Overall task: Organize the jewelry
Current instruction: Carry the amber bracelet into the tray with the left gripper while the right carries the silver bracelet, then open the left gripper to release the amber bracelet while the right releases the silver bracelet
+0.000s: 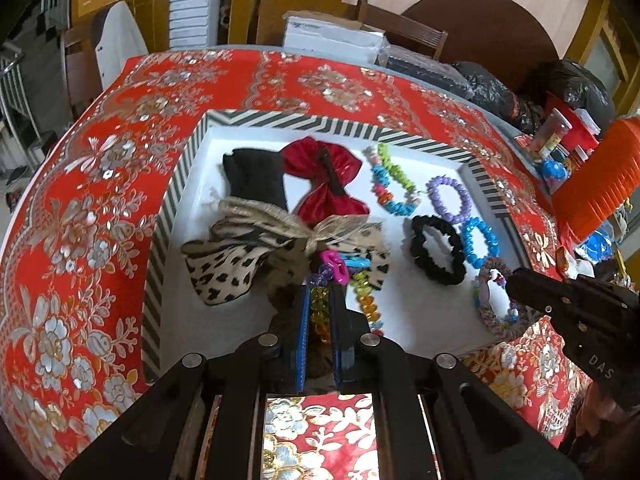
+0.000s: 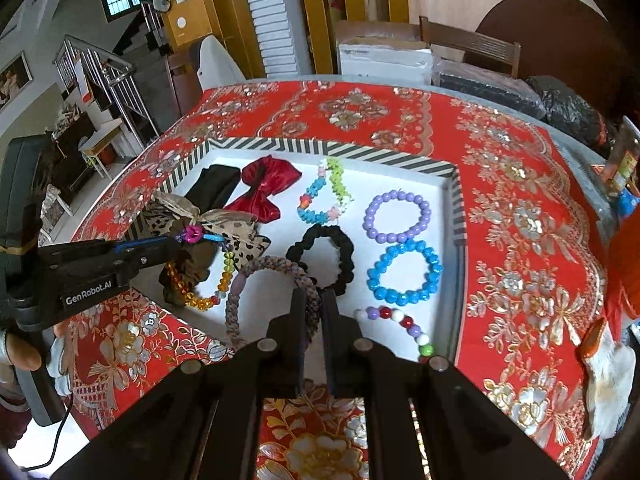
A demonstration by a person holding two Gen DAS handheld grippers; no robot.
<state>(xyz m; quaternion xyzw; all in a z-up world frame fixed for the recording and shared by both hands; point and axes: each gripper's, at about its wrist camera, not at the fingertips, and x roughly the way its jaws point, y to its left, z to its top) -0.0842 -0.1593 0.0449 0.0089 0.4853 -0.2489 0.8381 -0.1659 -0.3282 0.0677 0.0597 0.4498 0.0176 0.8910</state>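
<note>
Amber bead bracelet (image 2: 200, 298) pinched in left hand-held gripper (image 1: 319, 316); woven bracelet (image 2: 272, 280) in right hand-held gripper (image 2: 311, 304), visible right-view only.

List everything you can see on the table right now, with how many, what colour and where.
Tray: one, white with black-and-white striped rim, on the red cloth.
Tablecloth: one, red with gold and silver flowers, covers the table.
Bows: three, black, red and leopard print, left part of tray.
Flower bracelet: one, multicolour, back middle.
Purple bracelet: one, right side.
Blue bracelet: one, just in front of the purple one.
Black scrunchie: one, centre.
Mixed bead bracelet: one, white, red and purple, front right.
Braided bracelet: one, pinkish grey, front centre.
Amber bead bracelet: one, front left.
Left gripper: shut on the amber bead bracelet.
Right gripper: shut on the braided bracelet.
</note>
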